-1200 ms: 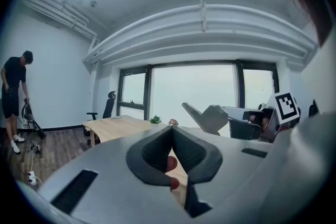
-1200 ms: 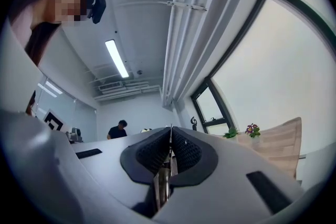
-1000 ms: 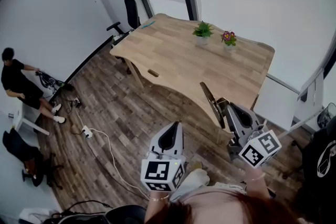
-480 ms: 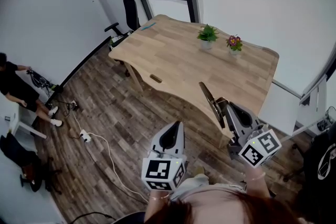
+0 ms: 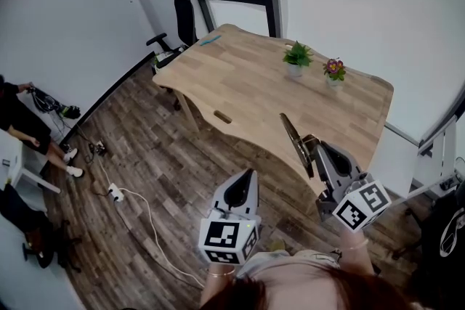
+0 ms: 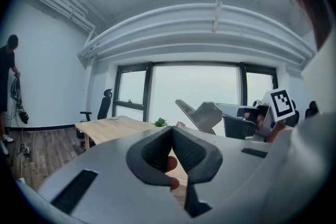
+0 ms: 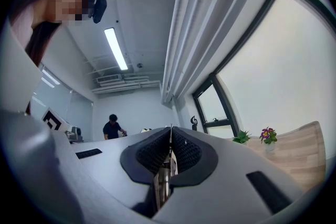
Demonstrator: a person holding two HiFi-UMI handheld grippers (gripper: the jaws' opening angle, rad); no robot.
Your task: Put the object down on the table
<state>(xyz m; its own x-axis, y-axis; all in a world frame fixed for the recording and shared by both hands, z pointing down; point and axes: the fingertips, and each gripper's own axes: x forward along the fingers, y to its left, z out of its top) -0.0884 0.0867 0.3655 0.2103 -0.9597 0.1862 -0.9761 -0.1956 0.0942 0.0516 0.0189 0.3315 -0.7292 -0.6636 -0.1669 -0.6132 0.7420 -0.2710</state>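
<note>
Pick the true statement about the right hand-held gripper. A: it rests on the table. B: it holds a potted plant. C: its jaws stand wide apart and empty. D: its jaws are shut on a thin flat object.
D: in the right gripper view the jaws of the right hand-held gripper press together on a thin flat object seen edge-on.

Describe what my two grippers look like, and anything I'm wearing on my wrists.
Both the left gripper and the right gripper are grey, wedge-shaped shells that taper to dark ribbed pads. Each carries a white cube printed with black square markers. No cables show. A thin bracelet circles each wrist.
</note>
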